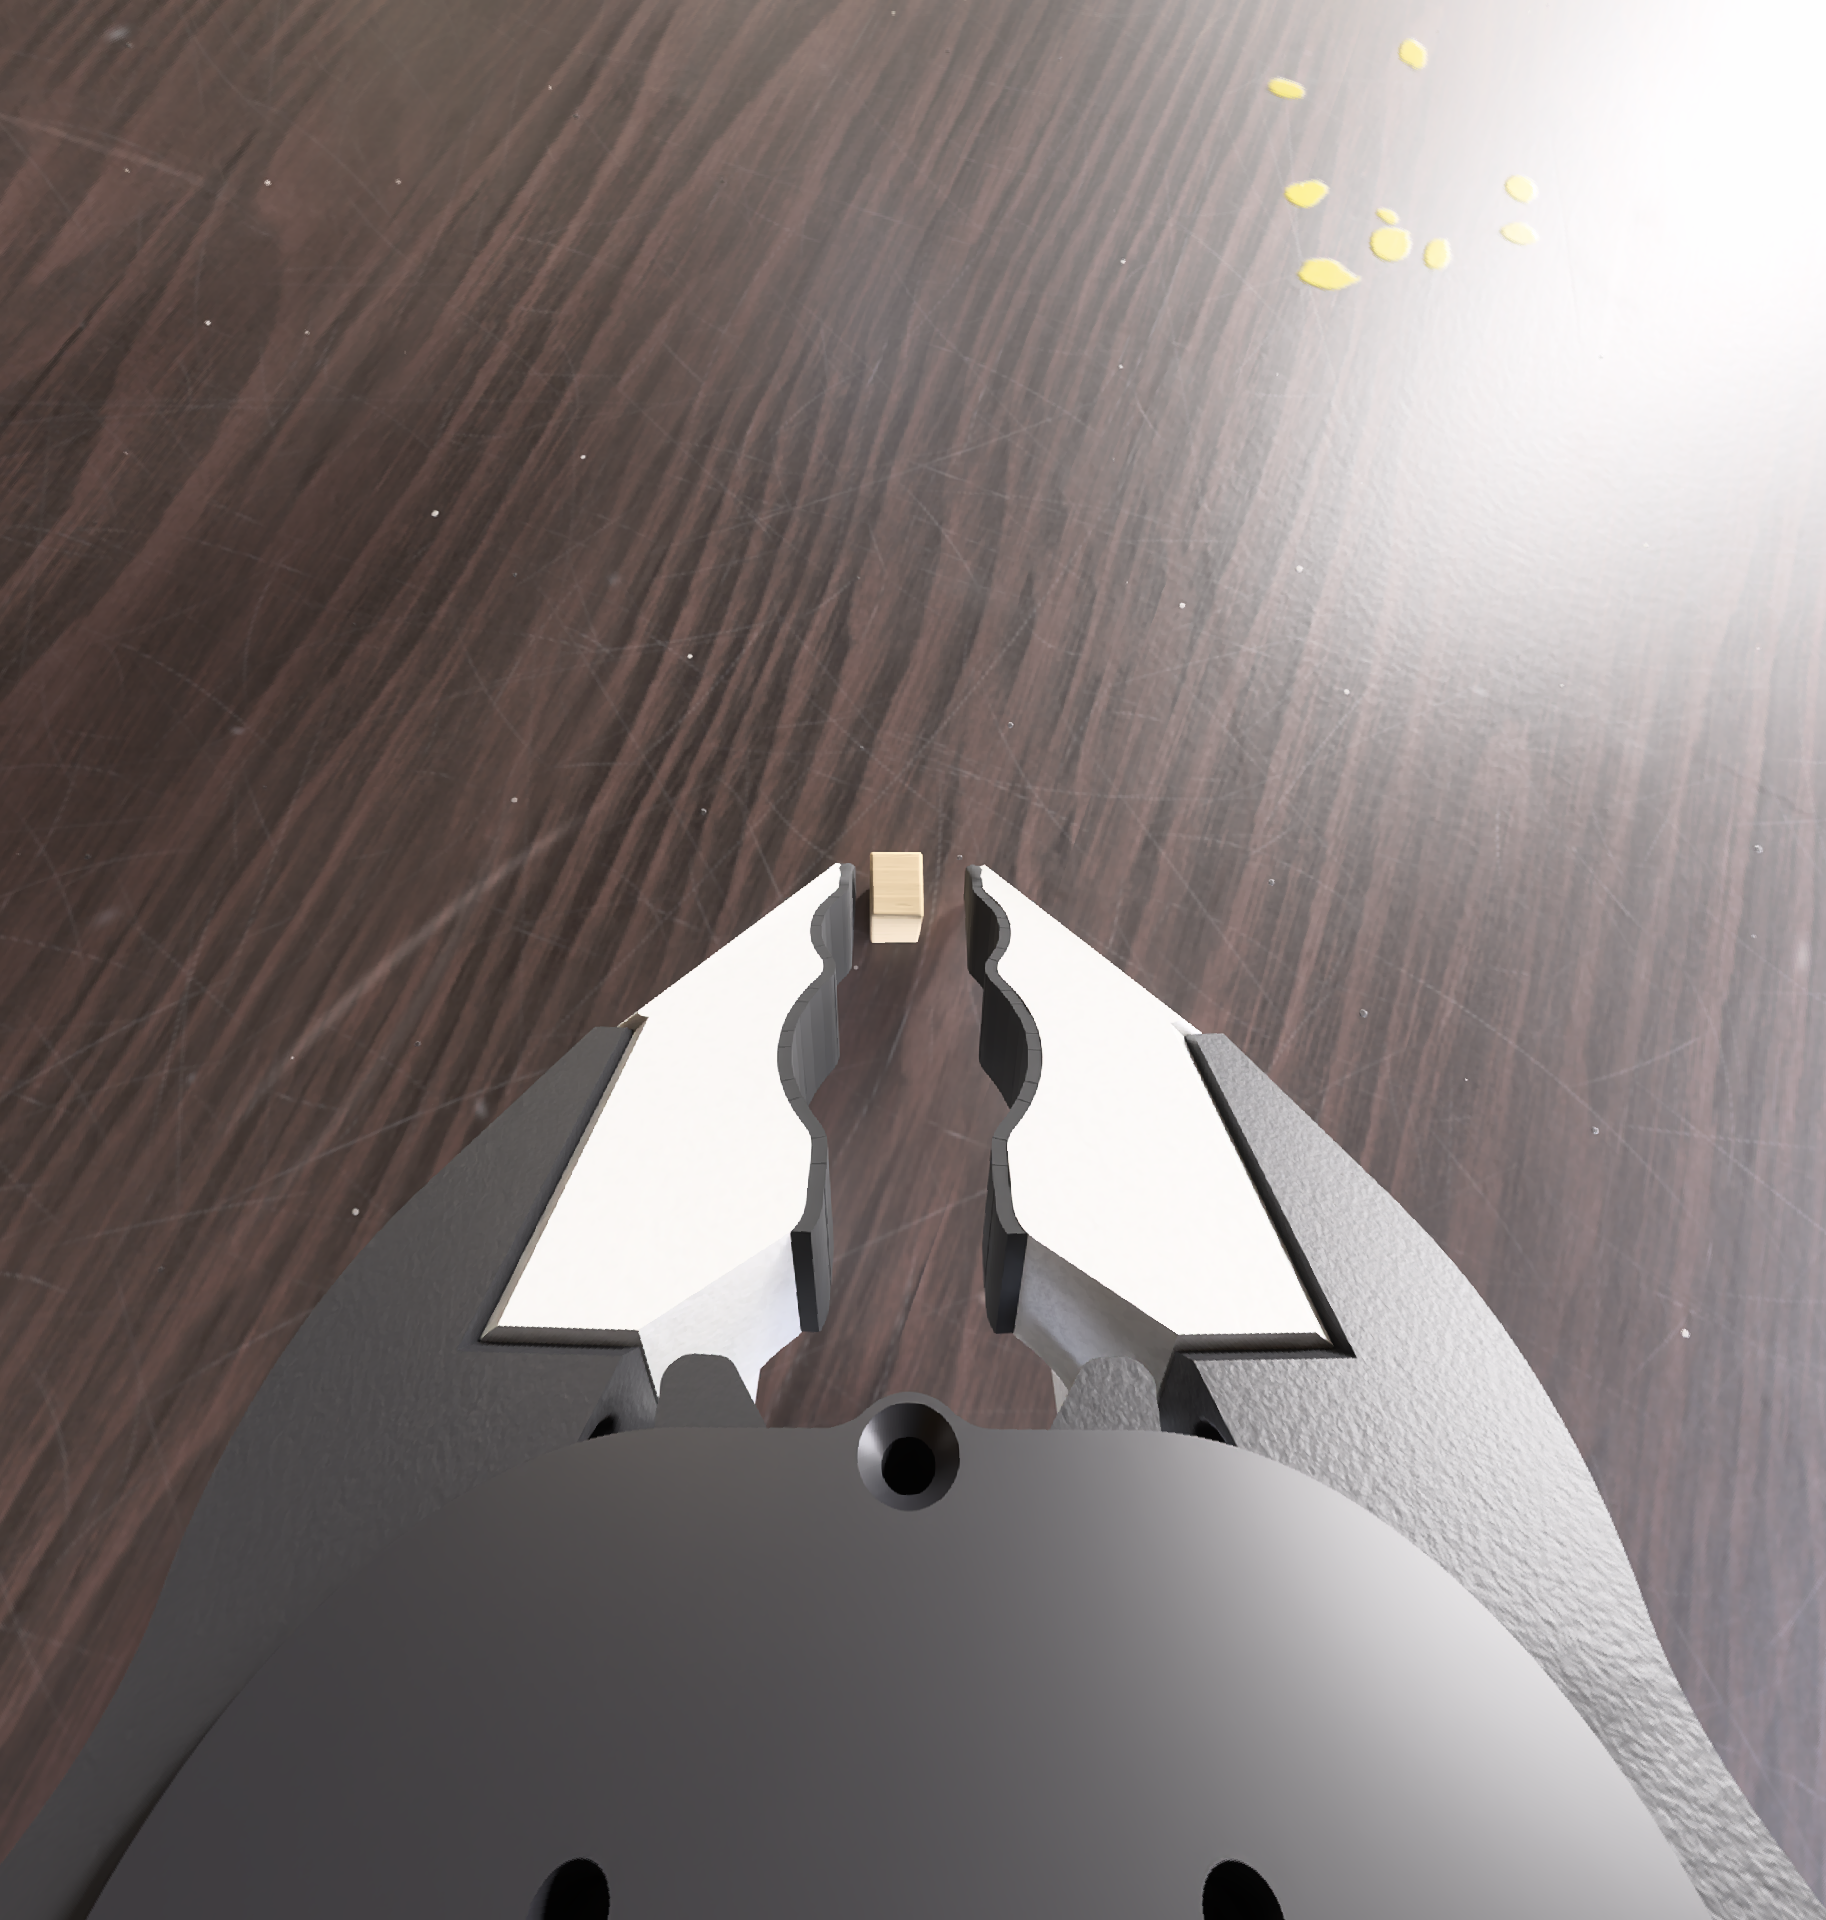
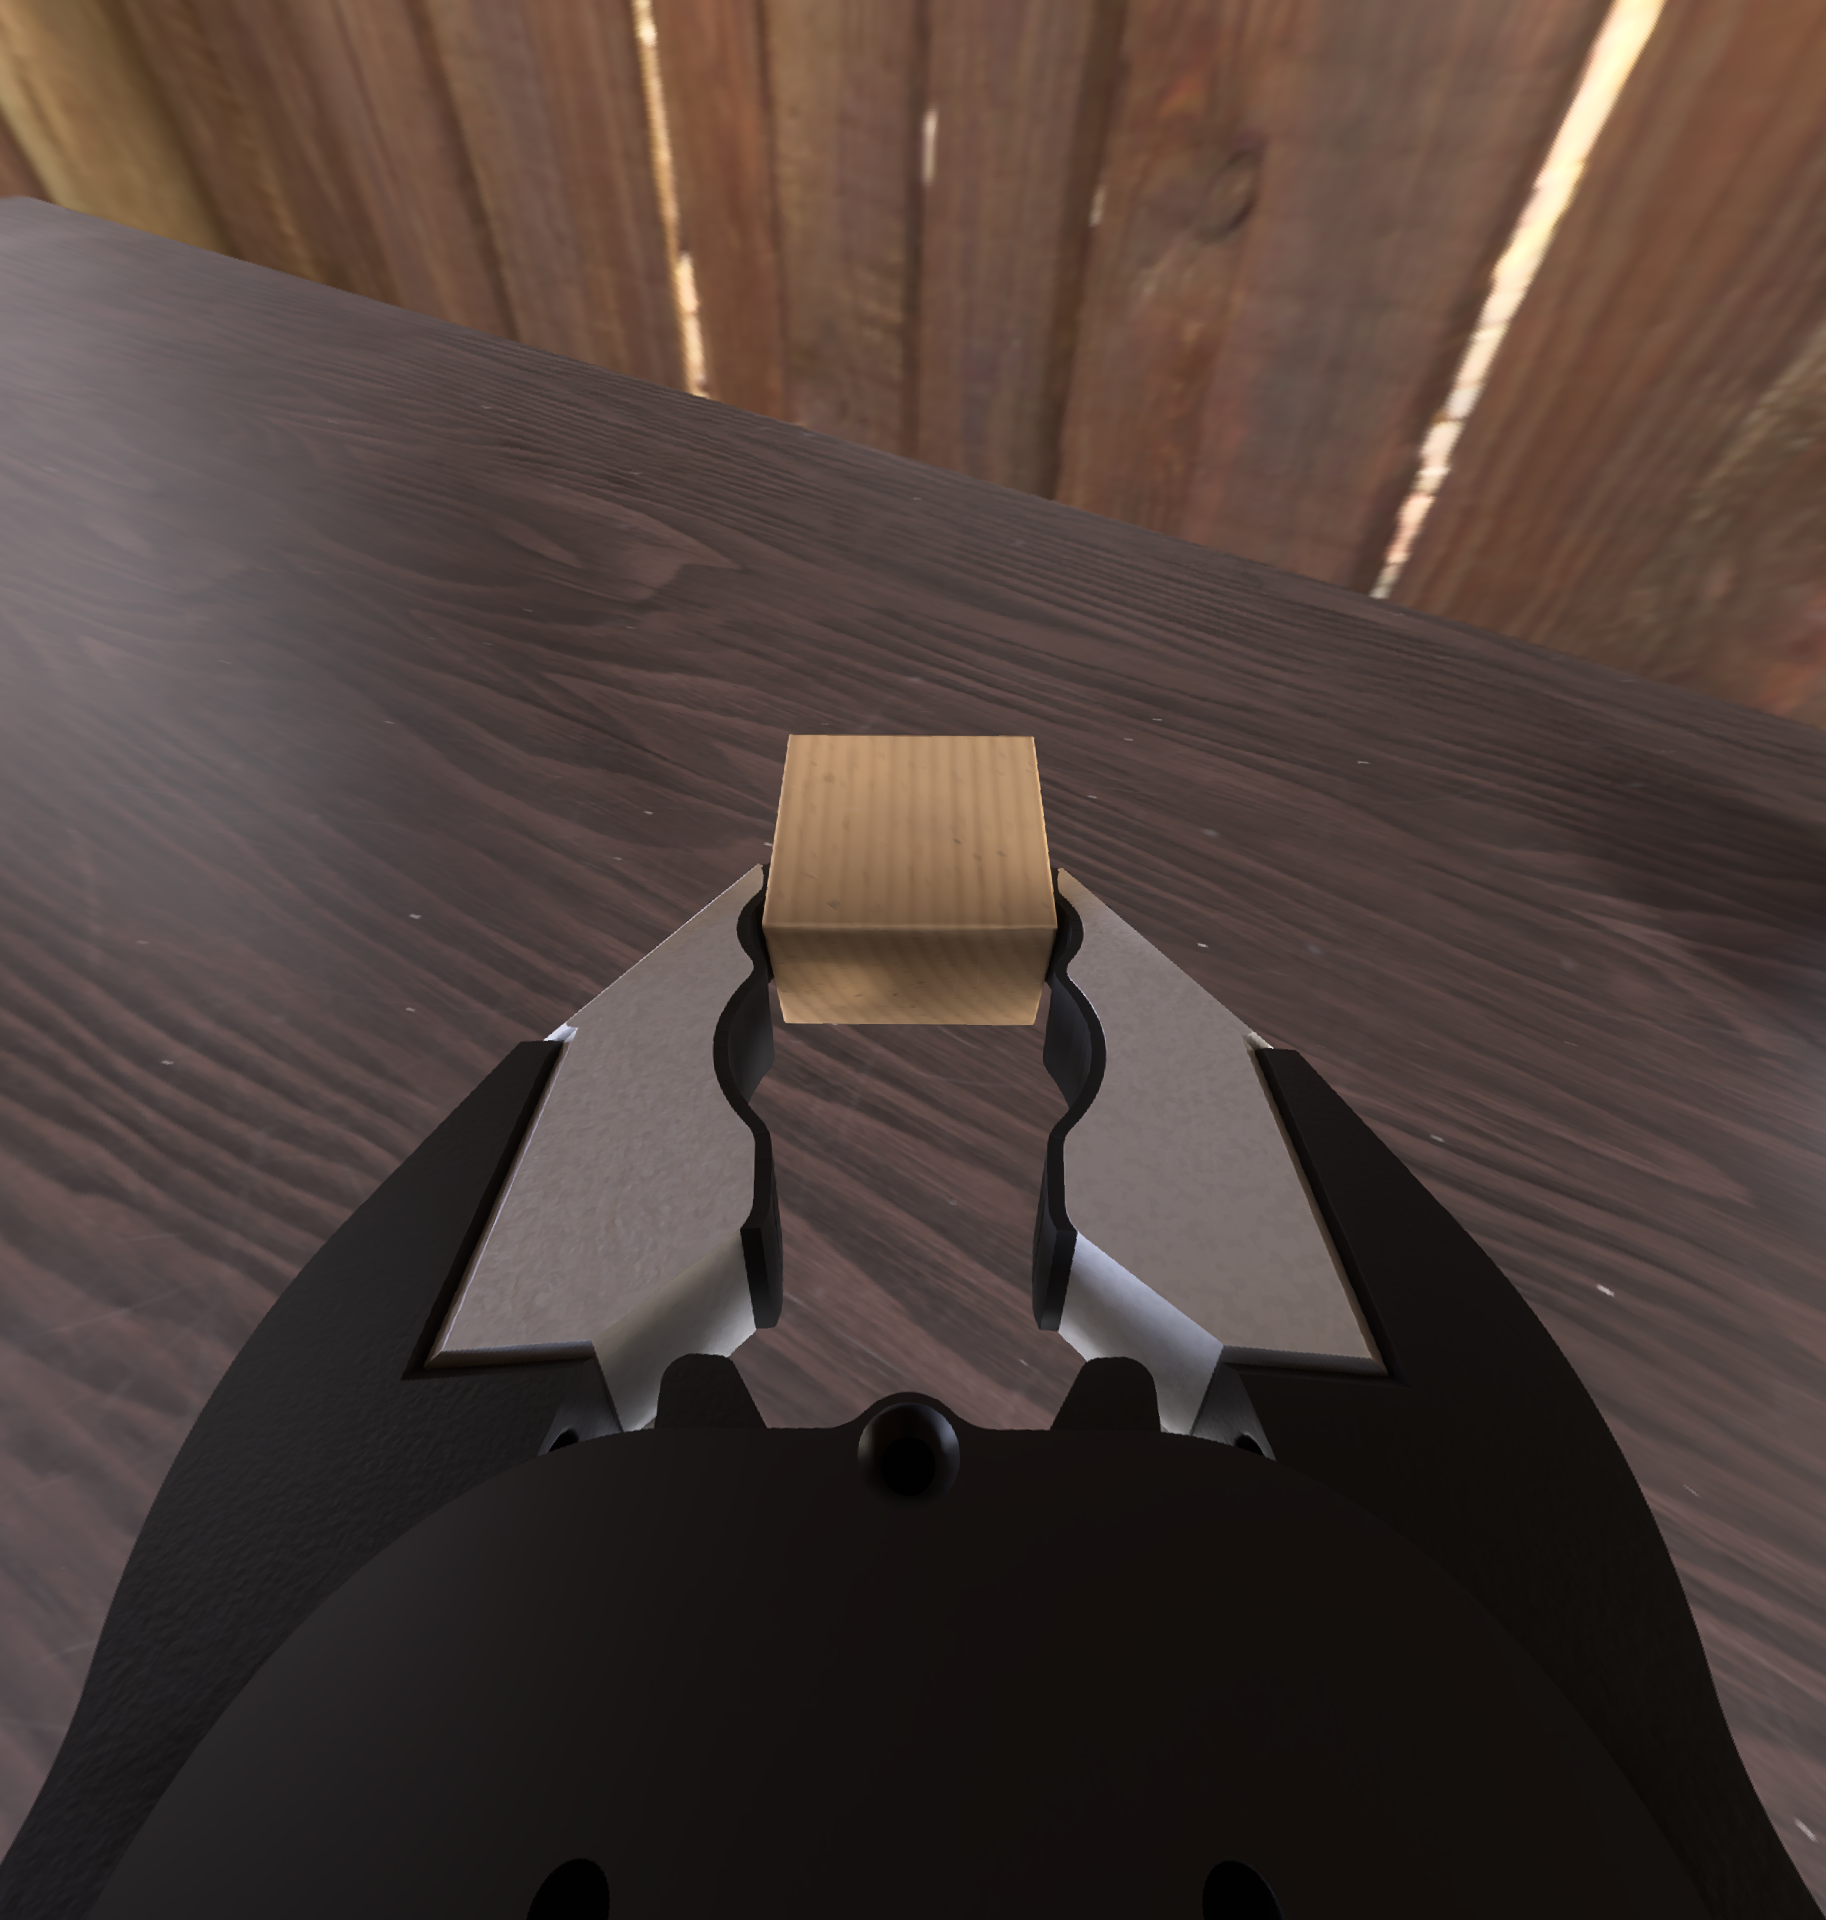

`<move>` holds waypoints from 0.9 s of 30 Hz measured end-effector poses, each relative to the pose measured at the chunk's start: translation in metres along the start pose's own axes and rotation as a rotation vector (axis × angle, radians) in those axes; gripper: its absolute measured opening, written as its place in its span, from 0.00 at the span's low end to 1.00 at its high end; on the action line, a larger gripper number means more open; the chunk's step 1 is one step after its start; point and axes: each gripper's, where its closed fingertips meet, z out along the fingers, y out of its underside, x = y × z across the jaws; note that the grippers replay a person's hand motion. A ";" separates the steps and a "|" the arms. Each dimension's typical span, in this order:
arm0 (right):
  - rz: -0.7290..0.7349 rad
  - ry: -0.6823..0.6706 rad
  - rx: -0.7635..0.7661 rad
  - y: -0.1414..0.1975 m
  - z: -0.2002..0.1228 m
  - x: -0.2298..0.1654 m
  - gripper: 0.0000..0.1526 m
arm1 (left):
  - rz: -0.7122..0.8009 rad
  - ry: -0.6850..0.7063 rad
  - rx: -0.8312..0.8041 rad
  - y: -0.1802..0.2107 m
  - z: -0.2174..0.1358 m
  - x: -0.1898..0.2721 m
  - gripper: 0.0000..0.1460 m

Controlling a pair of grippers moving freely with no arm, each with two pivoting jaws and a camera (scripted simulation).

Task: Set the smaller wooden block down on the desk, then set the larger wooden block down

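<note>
Tiny pale wooden cube (image 1: 895, 896) sits released between the parted left gripper (image 1: 907, 883) jaws; large tan wooden block (image 2: 907, 868) is clamped by the right gripper (image 2: 907, 899). Cube could be knocked on retreat.

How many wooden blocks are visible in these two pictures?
2. The smaller wooden block sits between the open fingertips of the left tool, apparently on the desk. The larger wooden block is clamped in the right tool.
</note>
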 end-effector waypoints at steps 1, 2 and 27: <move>-0.013 0.026 0.003 0.001 -0.003 0.004 0.33 | -0.002 0.001 0.000 0.000 0.000 0.000 0.14; -0.030 0.033 -0.012 0.005 -0.005 0.007 0.33 | -0.003 0.002 0.000 0.000 0.000 0.000 0.14; -0.148 -0.343 -0.411 0.071 -0.010 -0.043 0.33 | -0.032 0.033 0.001 -0.001 0.000 0.001 0.16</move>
